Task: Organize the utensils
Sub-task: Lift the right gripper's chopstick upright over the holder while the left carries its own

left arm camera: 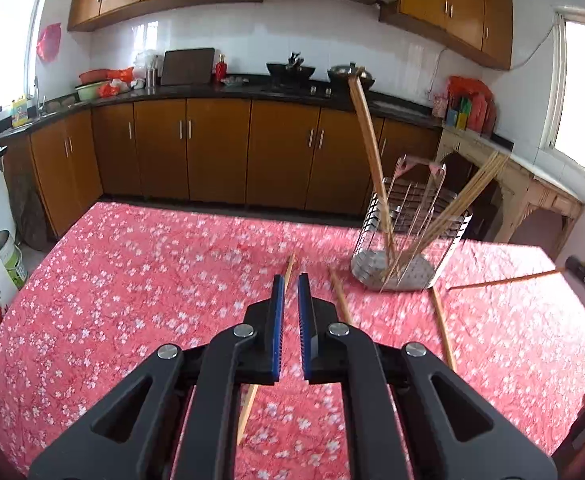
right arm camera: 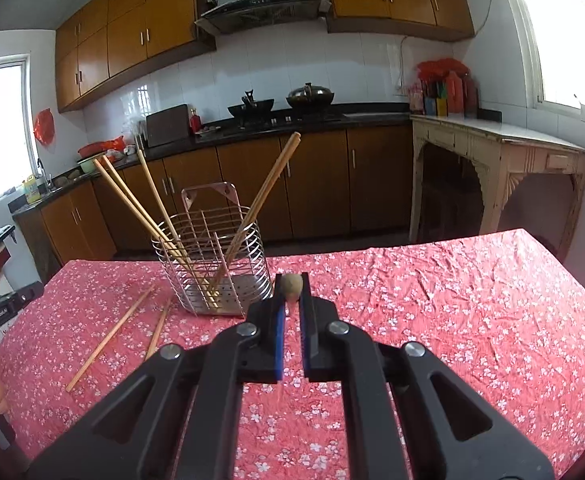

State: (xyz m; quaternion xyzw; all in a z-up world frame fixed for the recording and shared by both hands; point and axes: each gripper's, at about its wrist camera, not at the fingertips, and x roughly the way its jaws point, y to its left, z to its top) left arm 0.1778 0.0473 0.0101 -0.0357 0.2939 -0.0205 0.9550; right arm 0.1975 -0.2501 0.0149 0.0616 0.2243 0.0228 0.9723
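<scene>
Left gripper (left arm camera: pixel 291 280) pinching a chopstick (left arm camera: pixel 252 404) above the red floral table (left arm camera: pixel 132 280), right gripper (right arm camera: pixel 291 280) pinching another chopstick seen end-on (right arm camera: pixel 291 285), wire rack (right arm camera: pixel 212 256) with upright chopsticks on the table, right view alone shows two loose chopsticks (right arm camera: pixel 110 338), left view shows three.

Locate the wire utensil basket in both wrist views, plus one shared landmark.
Left wrist: wire utensil basket stands right of centre on the red floral tablecloth, chopsticks leaning out of it.
Right wrist: basket sits left of centre, just beyond the fingers.
Shared landmark: the black wok on the far counter.
</scene>
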